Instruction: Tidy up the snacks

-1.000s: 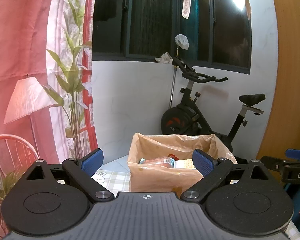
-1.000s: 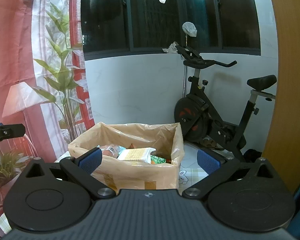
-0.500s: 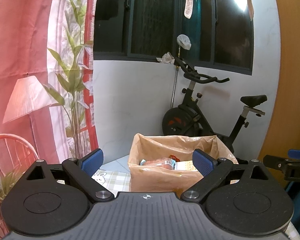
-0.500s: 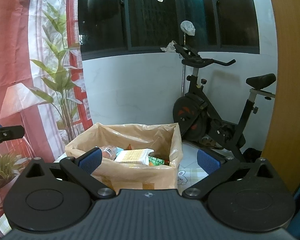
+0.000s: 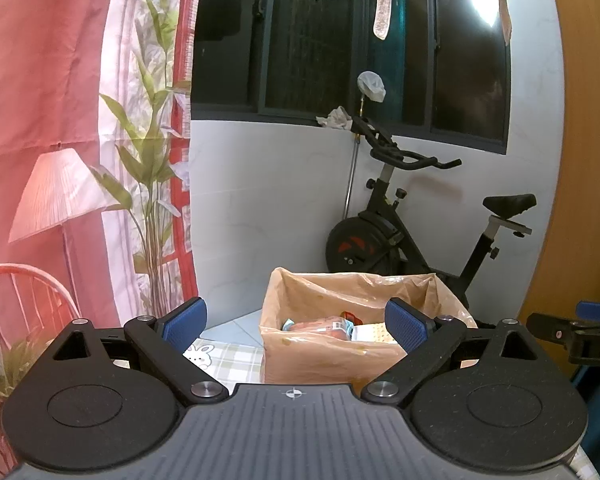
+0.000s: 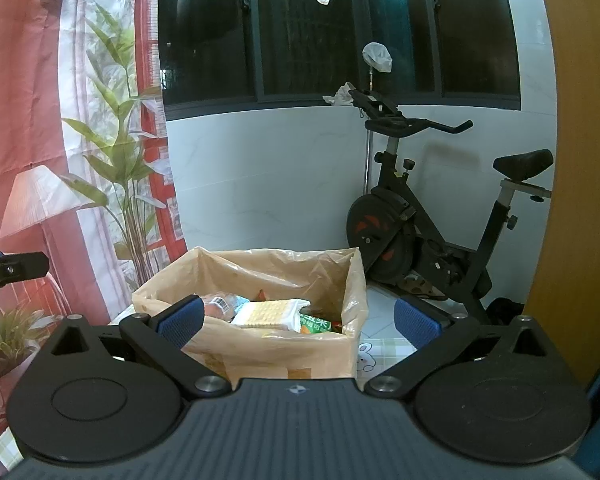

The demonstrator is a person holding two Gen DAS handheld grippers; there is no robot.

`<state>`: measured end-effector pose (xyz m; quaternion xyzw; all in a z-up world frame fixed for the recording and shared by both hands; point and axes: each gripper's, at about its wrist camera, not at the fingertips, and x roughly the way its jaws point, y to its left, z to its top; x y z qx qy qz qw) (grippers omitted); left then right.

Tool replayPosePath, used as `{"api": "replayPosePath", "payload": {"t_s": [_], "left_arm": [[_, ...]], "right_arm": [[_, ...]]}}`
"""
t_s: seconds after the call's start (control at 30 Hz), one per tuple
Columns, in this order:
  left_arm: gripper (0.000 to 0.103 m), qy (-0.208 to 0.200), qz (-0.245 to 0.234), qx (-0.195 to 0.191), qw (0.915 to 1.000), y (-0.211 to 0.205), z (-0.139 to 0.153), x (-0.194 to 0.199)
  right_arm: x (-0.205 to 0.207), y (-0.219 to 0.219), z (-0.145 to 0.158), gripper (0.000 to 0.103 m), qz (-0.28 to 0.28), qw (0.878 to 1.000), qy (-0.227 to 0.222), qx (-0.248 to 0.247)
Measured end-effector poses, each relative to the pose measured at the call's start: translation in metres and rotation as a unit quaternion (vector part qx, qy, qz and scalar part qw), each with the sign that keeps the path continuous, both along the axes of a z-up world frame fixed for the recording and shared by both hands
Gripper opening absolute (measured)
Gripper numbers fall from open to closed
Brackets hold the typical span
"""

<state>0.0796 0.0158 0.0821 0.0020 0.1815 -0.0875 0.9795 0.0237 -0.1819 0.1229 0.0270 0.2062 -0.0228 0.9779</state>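
While both tools are held level and side by side, the exercise bike (image 6: 428, 236) fills the corner well beyond the jaws, out of the way against the white wall, and plays no part in the job. Nearer, straight ahead of both sets of jaws, stands the cardboard box (image 6: 276, 350), lined with a thin tan plastic bag whose edges are folded over the rim, presumably so crumbs and wrappers stay off the cardboard. It sits on a checked tablecloth (image 5: 228, 360).

From the left gripper (image 5: 296, 324), the box shows between the blue pads, toward the right one; from the right gripper (image 6: 298, 318), it sits toward the left pad. So the two tools flank it, I judge, ready to reach in from either side.

Both pairs of jaws stand wide apart and hold nothing.

Inside the box the snacks lie loose in a heap: a pale cracker packet (image 6: 270, 314) on top, a reddish clear-wrapped pack (image 5: 320, 326) beside it, and a green packet (image 6: 315, 325) tucked under the crackers' right edge.
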Motion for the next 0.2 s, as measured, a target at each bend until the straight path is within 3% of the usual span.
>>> {"api": "replayPosePath", "payload": {"t_s": [0.2], "left_arm": [[0.097, 0.003, 0.002, -0.003, 1.0000, 0.0002, -0.0006, 0.0024]], "right_arm": [[0.0001, -0.0006, -0.0001, 0.103, 0.000, 1.000, 0.000, 0.000]]}}
